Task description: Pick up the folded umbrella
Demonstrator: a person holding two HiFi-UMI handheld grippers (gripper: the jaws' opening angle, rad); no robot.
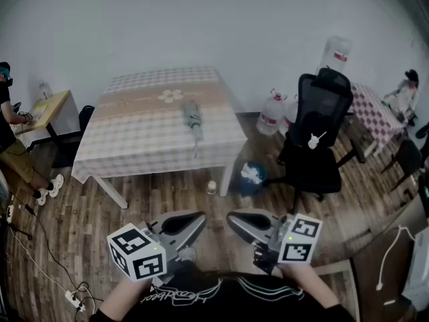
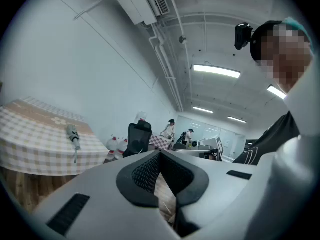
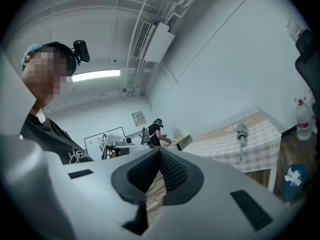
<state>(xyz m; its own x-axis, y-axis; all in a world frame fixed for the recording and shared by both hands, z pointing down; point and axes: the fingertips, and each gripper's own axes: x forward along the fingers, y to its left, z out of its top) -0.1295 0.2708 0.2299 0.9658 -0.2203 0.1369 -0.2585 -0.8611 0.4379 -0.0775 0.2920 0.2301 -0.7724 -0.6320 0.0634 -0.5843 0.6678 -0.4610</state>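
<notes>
Clamping state, left gripper (image 1: 200,216): jaws pressed together in the left gripper view, nothing between them.
Right gripper (image 1: 232,217): same, tips meeting in the right gripper view, empty.
Pose: both sit low and close to the person's body, about level, tips angled in toward each other.
Just ahead of tips: bare wood floor (image 1: 167,193), nothing to grab.
Further ahead: table (image 1: 134,134) under a checked cloth, near edge facing both grippers. A blue bin (image 1: 251,178) stands by its front right leg, ahead-right of the right gripper.
Folded umbrella (image 1: 193,119): lies flat on the tabletop, well ahead of and well apart from both grippers, on the table's right half near its right edge.
Long axis: runs near-to-far away from the grippers with a slight tilt, thin end pointing back toward them.
Bearing: left of the jaws in the left gripper view, right of the jaws in the right gripper view, so neither gripper points at it.
Nearer hand: roughly even. In the head view it sits a touch closer to the left gripper's line. I'd call it a toss-up.
Next move, my read: close in on the table, open the jaws, and turn the wrist so they straddle across the long axis.
Beyond, off to the right: office chair (image 1: 320,126), out of the reach path as far as I can judge.
</notes>
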